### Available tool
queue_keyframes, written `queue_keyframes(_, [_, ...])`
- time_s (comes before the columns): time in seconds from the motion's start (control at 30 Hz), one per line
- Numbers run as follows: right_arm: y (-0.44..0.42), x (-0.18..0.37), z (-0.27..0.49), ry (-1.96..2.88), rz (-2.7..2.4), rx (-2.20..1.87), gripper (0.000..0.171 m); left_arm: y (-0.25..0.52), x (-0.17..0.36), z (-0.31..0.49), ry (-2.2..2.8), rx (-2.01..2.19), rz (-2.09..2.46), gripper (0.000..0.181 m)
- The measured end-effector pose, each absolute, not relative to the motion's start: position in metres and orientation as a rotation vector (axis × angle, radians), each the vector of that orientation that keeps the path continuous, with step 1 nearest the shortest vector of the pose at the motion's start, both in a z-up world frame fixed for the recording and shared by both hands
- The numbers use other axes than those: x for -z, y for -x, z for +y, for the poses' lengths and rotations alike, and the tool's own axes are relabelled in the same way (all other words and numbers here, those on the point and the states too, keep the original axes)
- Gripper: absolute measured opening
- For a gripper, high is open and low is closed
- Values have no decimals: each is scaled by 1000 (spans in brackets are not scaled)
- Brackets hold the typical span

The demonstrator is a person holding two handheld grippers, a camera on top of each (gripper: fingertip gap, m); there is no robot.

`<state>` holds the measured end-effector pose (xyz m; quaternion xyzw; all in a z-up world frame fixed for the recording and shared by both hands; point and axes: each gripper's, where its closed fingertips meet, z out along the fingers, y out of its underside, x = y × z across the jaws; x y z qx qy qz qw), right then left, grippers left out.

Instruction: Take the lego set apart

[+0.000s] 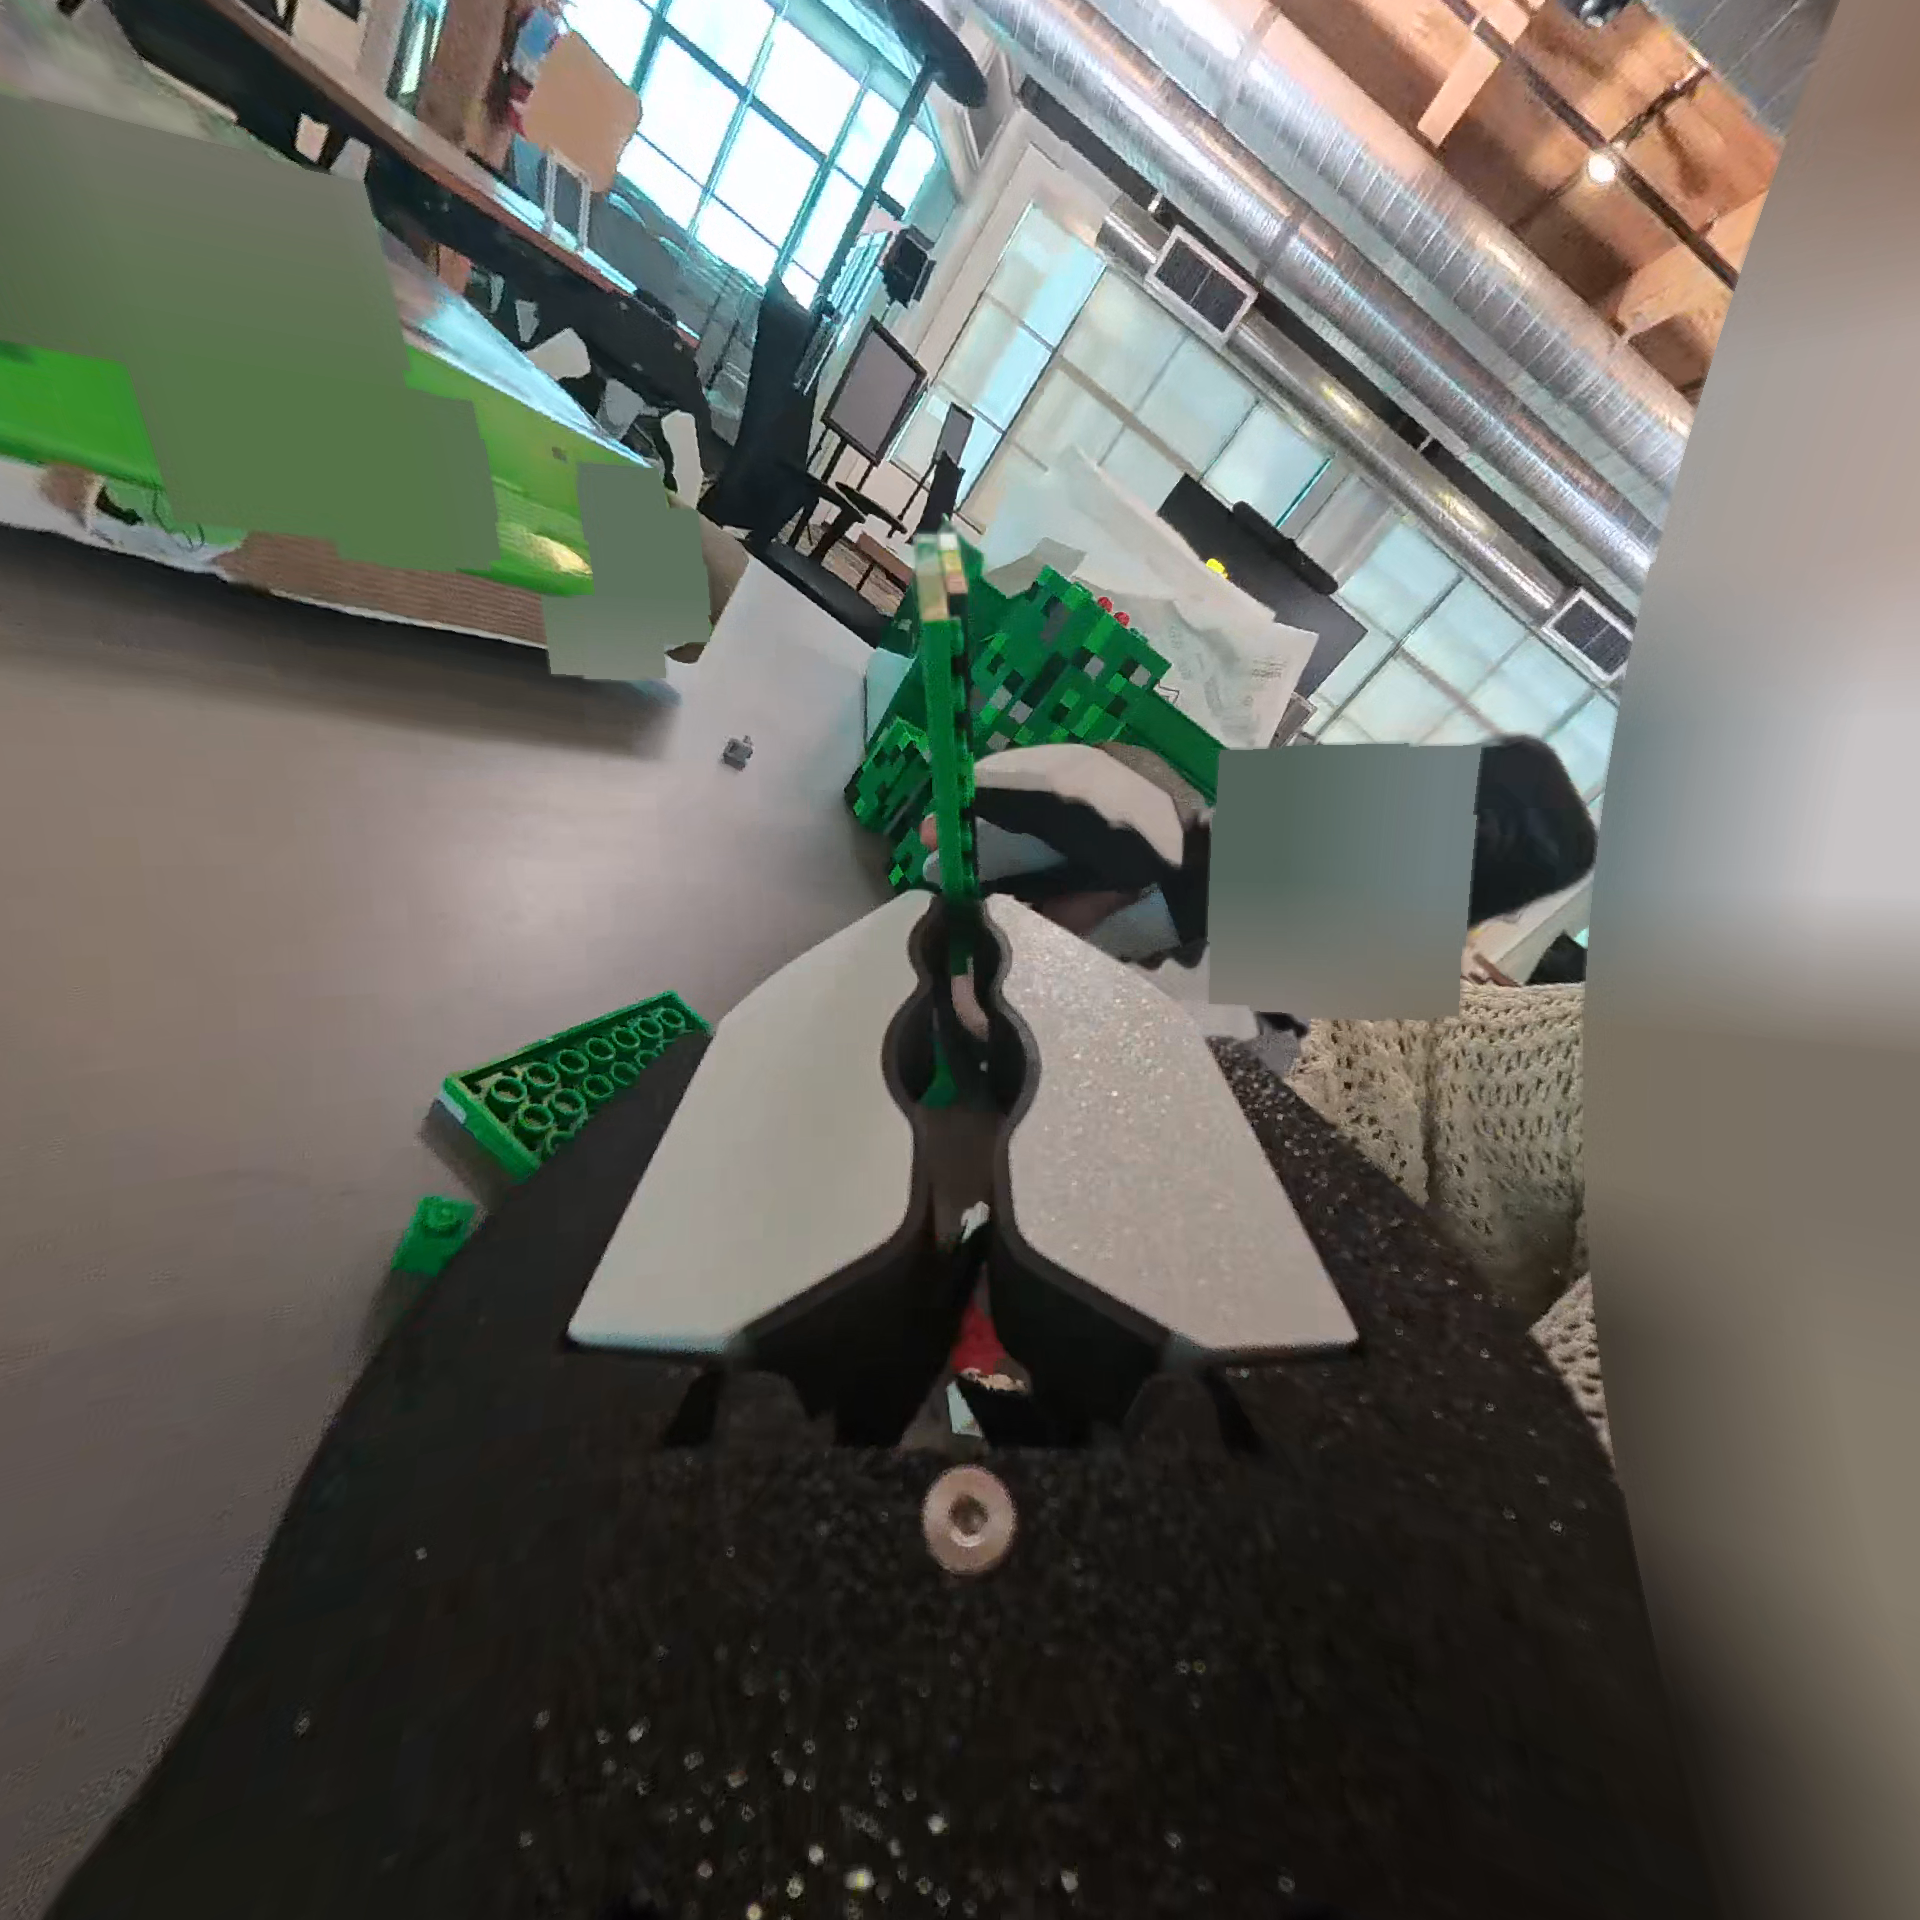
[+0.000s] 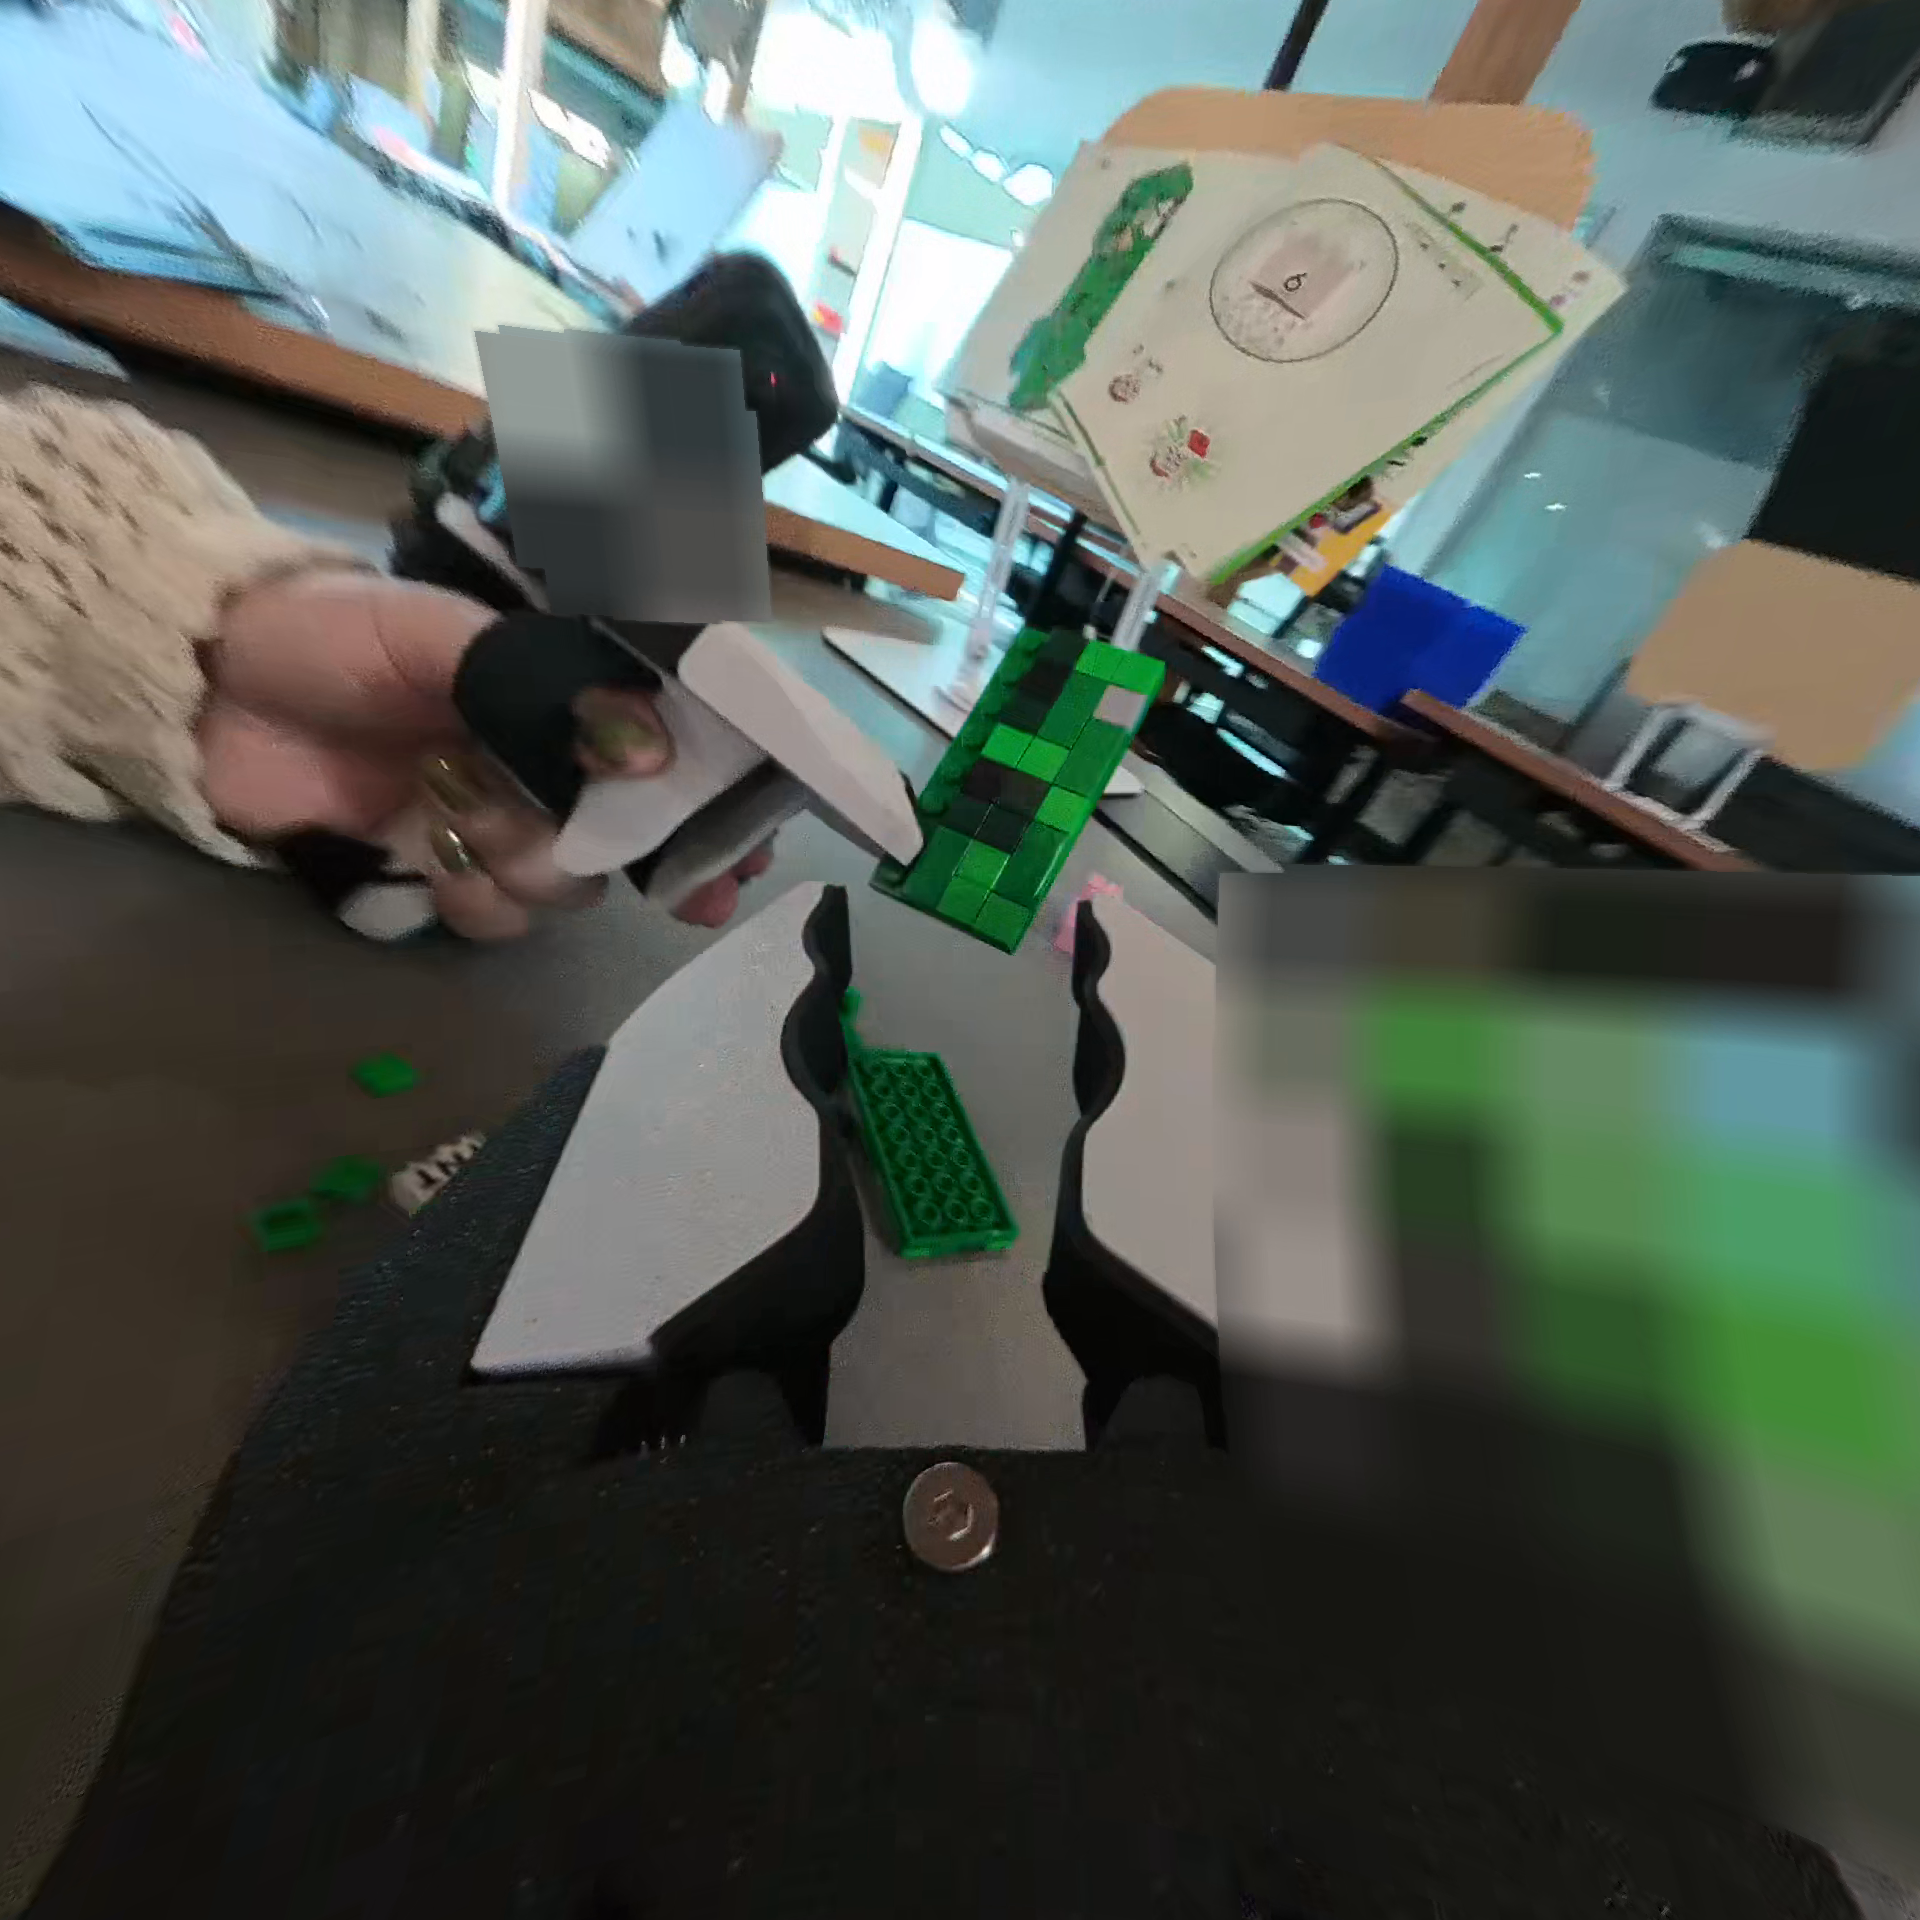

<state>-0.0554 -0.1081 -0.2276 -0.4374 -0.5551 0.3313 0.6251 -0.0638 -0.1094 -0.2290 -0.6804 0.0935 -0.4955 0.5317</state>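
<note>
My left gripper (image 1: 958,914) is shut on the lower edge of a thin green lego panel (image 1: 948,748), seen edge-on and held up off the table. In the right wrist view the same panel (image 2: 1023,790) shows its face of green and dark tiles, with the left gripper (image 2: 894,831) pinching its lower left corner. My right gripper (image 2: 956,925) is open and empty just below the panel. A loose green plate (image 2: 930,1164) lies underside up on the table between its fingers; it also shows in the left wrist view (image 1: 571,1081). More of the green lego build (image 1: 1060,665) stands behind.
Small green tiles (image 2: 384,1073) and a white piece (image 2: 436,1169) lie on the dark table at left. A small green brick (image 1: 434,1231) and a tiny grey piece (image 1: 738,750) also lie loose. An instruction booklet on a stand (image 2: 1278,364) is behind. A person's hand (image 2: 343,727) holds the left gripper.
</note>
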Motion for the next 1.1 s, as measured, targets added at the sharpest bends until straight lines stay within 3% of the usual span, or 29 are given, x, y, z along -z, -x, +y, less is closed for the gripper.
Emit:
queue_keyframes(0.03, [56, 229, -109, 990, -1290, -722, 40, 63, 230, -109, 1631, 1190, 219, 4])
queue_keyframes(0.33, [56, 239, -99, 975, -1338, -503, 30, 58, 236, -109, 1687, 1291, 148, 3])
queue_keyframes(0.57, [55, 247, -96, 622, -1467, 42, 57, 59, 263, -111, 1909, 1232, 202, 4])
queue_keyframes(0.67, [60, 255, -102, 617, -1514, 43, 63, 53, 272, -115, 1979, 1238, 259, 3])
queue_keyframes(0.83, [60, 271, -111, 680, -1635, -94, 34, 49, 276, -119, 2008, 1202, 330, 4])
queue_keyframes(1.1, [55, 283, -120, 594, -1784, -112, 30, 43, 285, -127, 2071, 1179, 465, 4])
